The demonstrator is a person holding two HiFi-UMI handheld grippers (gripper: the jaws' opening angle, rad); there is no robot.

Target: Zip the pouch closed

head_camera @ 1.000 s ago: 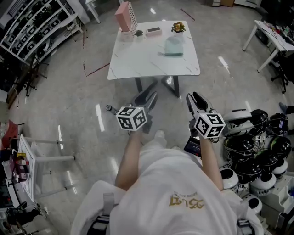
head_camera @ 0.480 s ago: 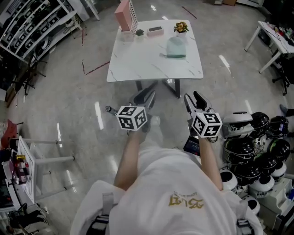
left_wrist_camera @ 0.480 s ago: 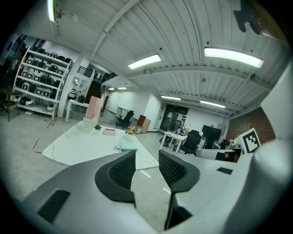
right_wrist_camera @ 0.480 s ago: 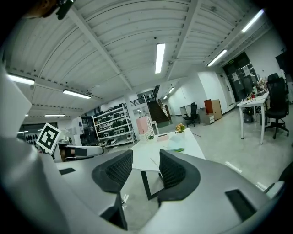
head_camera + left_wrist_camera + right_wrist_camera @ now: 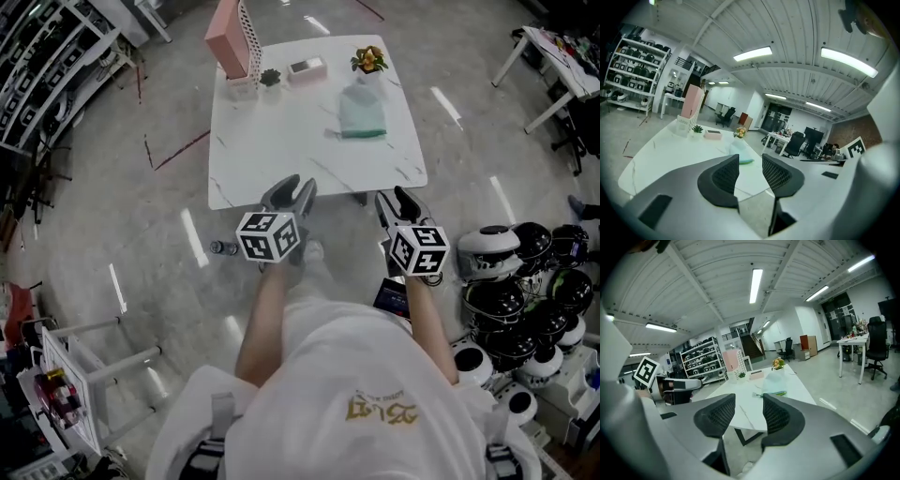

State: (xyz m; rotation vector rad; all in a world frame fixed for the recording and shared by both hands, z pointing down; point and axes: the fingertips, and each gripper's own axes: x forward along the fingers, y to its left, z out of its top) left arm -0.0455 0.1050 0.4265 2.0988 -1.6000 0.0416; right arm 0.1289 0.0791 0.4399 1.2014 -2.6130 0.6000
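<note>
A pale green pouch (image 5: 362,109) lies flat on the white marble table (image 5: 281,141), toward its far right side. It also shows ahead in the left gripper view, the pouch (image 5: 740,153), and in the right gripper view, the pouch (image 5: 772,386). My left gripper (image 5: 293,190) hovers at the table's near edge, its jaws closing a little with nothing between them. My right gripper (image 5: 396,199) hangs just off the near right corner, its jaws opening, and they too hold nothing. Both are well short of the pouch.
At the table's far edge stand a pink box (image 5: 230,37), a small plant (image 5: 271,77), a flat pink case (image 5: 307,67) and flowers (image 5: 369,59). Helmets (image 5: 525,281) crowd the floor at right. Shelving (image 5: 47,56) runs along the left, and another table (image 5: 558,56) sits at far right.
Both grippers have moved forward from over open floor to the table's near edge, and the table now looks closer. The right gripper's jaws have spread wider.
</note>
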